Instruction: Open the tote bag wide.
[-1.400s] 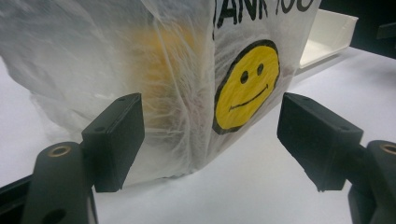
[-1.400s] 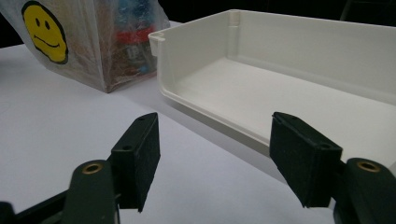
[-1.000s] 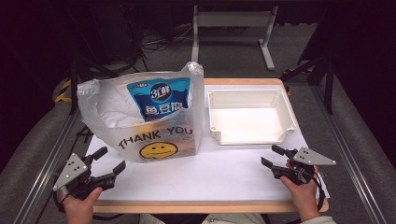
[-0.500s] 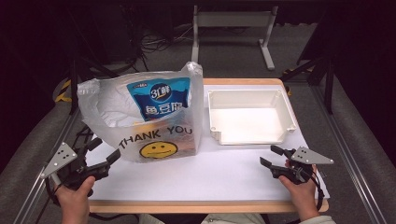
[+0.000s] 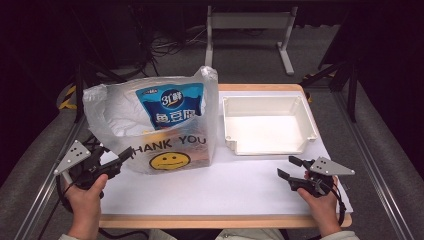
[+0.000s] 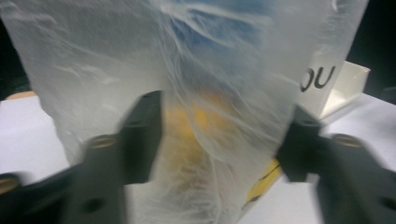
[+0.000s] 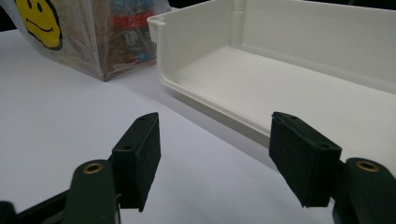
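A clear plastic bag (image 5: 150, 125) printed THANK YOU with a yellow smiley stands at the table's left. A blue packet (image 5: 172, 107) and other goods show through it. My left gripper (image 5: 122, 159) is open at the bag's lower left corner. In the left gripper view the bag (image 6: 210, 70) bulges into the gap of that gripper (image 6: 219, 140), with a jaw on either side. My right gripper (image 5: 285, 165) rests open near the front right, short of the white tray (image 5: 270, 100). In the right gripper view this gripper (image 7: 215, 149) holds nothing and faces the tray (image 7: 280, 79).
The white tabletop (image 5: 240, 185) lies bare between the two grippers. The tray's corner (image 6: 345, 88) shows behind the bag. The bag (image 7: 93, 42) stands just left of the tray. Dark floor, cables and a metal stand lie beyond the far edge.
My left gripper has moved forward and turned toward the bag, so its jaws now flank the bag's lower left corner. The right gripper has barely moved.
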`<state>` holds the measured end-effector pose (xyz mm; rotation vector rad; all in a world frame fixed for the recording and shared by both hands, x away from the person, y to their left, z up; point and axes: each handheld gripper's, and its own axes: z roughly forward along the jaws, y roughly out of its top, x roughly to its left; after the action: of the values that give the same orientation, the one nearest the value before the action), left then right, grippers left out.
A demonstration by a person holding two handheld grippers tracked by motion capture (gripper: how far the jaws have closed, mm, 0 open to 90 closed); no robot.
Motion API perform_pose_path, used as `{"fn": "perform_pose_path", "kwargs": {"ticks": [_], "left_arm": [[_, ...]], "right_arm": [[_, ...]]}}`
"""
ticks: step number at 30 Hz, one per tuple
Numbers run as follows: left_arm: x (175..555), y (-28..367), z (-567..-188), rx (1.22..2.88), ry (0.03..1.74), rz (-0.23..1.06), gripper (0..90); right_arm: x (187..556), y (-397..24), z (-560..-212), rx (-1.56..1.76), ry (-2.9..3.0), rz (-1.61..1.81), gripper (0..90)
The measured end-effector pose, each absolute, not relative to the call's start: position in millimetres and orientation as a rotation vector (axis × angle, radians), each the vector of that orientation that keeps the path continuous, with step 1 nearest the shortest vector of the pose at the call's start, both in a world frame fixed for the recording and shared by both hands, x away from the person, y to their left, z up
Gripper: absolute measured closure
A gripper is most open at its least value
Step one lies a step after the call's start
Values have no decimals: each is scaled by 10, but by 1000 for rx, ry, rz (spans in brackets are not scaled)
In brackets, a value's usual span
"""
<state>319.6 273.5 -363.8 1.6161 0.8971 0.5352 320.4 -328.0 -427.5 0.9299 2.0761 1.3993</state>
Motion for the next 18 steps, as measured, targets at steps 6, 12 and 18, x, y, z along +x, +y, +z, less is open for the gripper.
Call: {"fn": "perform_pose_path", "kwargs": {"ticks": [6, 12, 18], "left_arm": [[3203, 2726, -3634, 1687, 862, 524, 814], [3212, 2726, -3638, 1700, 851, 504, 892], [3216, 2722, -3635, 1706, 853, 511, 893]], "right_arm": [[3200, -3264, -4279, 929, 2081, 1390, 350], [3189, -3245, -4274, 925, 2084, 1384, 353], [3137, -3161, -4144, 871, 2067, 1365, 352]]}}
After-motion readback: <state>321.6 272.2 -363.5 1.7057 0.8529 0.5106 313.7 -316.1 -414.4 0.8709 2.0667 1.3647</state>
